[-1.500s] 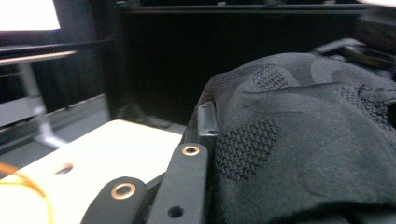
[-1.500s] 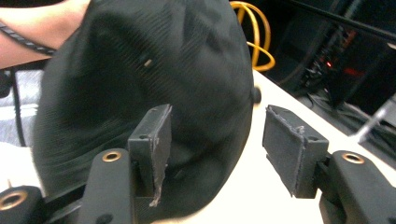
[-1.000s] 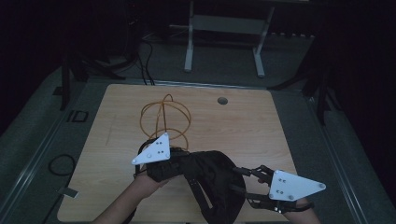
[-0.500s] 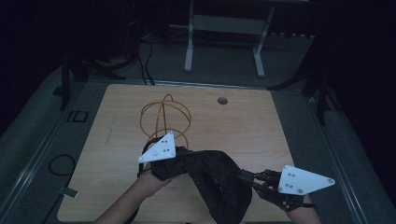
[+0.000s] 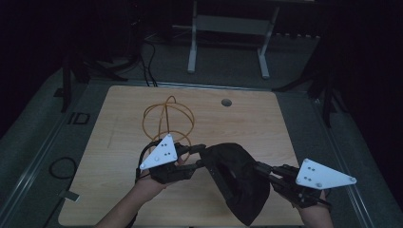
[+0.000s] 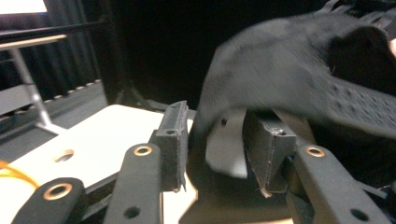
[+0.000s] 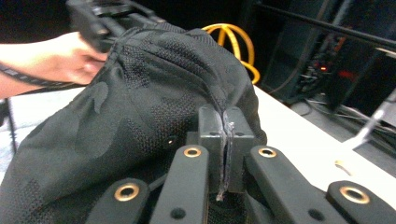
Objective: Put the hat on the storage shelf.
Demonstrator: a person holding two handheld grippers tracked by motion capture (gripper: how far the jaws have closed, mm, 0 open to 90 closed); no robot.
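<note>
So the thing being handled is a black cloth bag (image 5: 235, 183), some kind of mesh-knit fabric, held up off the near edge of the wooden table (image 5: 119, 142) between the two tongs, with the lower end drooping toward the person. It looks light and totally floppy, so it'll sag and fold wherever it isn't supported. Not fragile and not slippery either; that textured knit should give the pads plenty of bite. Best place to grab looks like a seam or hem, since a doubled edge won't slide out the way a single layer might.

The right gripper (image 7: 226, 156) is doing exactly that: jaws clenched tight together with a thin ridge of the fabric, apparently a seam, pinched between them. Solid hold from the look of it.

The left gripper (image 6: 219, 149) is a different story. Its jaws stand clearly apart with the cloth draped over and past them, and the fabric looks to touch the right-hand jaw in that view. It's blurry there, but nothing's pinched, so it reads as released, maybe lining up for a bite on the edge.

An orange cord (image 5: 167, 118) lies coiled on the table farther back, well clear of the bag.
</note>
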